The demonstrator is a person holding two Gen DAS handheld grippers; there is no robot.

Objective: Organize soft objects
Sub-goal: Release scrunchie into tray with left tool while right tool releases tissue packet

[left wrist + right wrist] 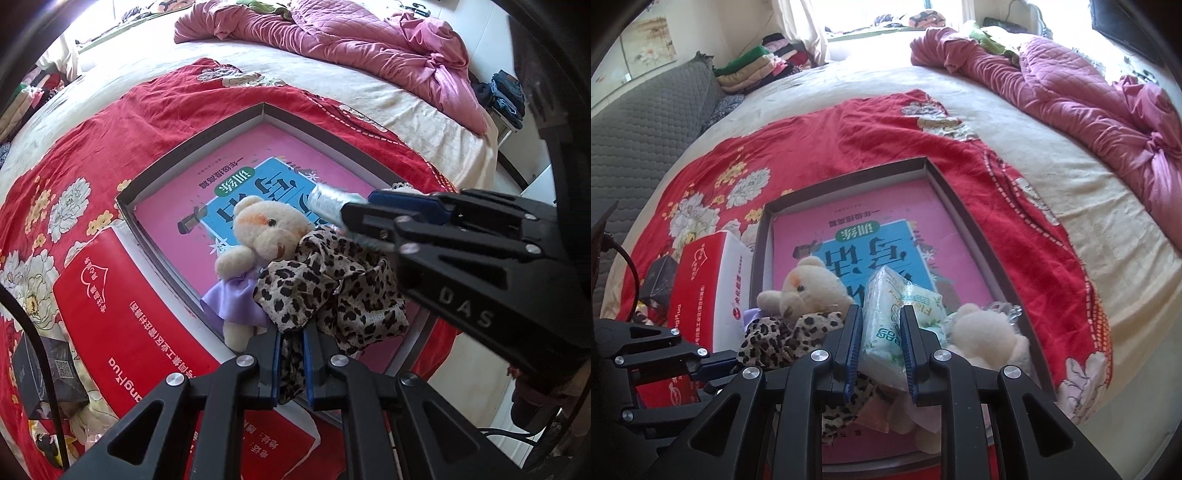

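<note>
A shallow grey box [192, 144] [849, 173] with a pink book on its floor lies on the red floral blanket. In it lies a cream teddy bear in a purple dress [258, 229] [809, 284]. My left gripper [290, 336] is shut on a leopard-print cloth [332, 291] [783, 332] beside the bear, over the box's near edge. My right gripper [881, 314] is shut on a white tissue pack [886, 321] [328, 201] and holds it above the box. A second cream plush [986, 332] lies to its right in the box.
A red and white carton [122, 306] [709, 280] lies left of the box, with a small black box [48, 373] beyond it. A pink quilt [369, 40] [1071, 88] is bunched at the far right of the bed. Folded clothes [757, 70] are stacked at the far left.
</note>
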